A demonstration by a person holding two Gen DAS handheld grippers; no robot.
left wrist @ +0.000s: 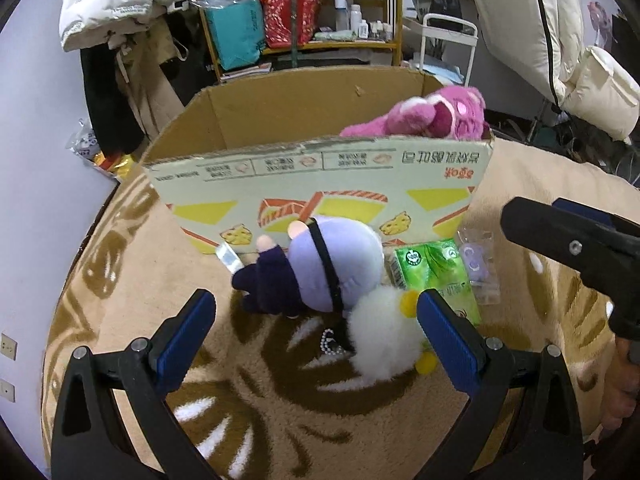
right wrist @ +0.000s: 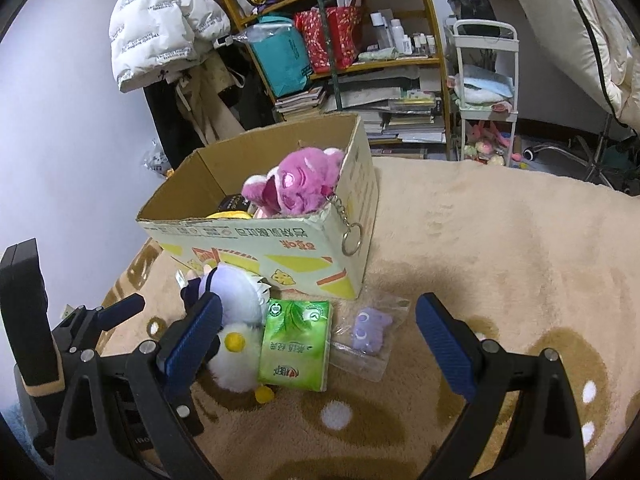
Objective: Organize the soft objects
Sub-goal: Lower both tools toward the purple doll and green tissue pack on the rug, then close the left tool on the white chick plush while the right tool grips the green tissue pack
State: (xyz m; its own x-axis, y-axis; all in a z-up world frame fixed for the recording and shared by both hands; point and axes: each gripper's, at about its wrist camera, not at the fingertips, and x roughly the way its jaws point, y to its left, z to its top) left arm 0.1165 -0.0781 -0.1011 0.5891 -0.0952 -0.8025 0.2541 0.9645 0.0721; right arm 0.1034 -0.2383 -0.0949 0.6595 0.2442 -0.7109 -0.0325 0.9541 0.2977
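Note:
A cardboard box [left wrist: 320,176] [right wrist: 264,240] stands on the plush blanket with a pink plush toy [left wrist: 436,116] [right wrist: 296,188] in it, its key ring hanging over the rim. In front of the box lie a lavender plush doll [left wrist: 320,264] [right wrist: 236,292], a white fluffy duck toy [left wrist: 384,332] [right wrist: 234,360], a green tissue pack [left wrist: 436,272] [right wrist: 296,344] and a small purple toy in a clear bag [left wrist: 476,264] [right wrist: 366,330]. My left gripper [left wrist: 314,320] is open, just short of the doll and duck. My right gripper [right wrist: 320,332] is open above the tissue pack.
The beige and brown blanket [right wrist: 500,248] spreads to the right of the box. Behind stand a cluttered wooden shelf [right wrist: 360,40], hanging coats [right wrist: 160,32] and a white cart [right wrist: 486,92]. The right gripper's black body [left wrist: 580,248] shows at the left view's right edge.

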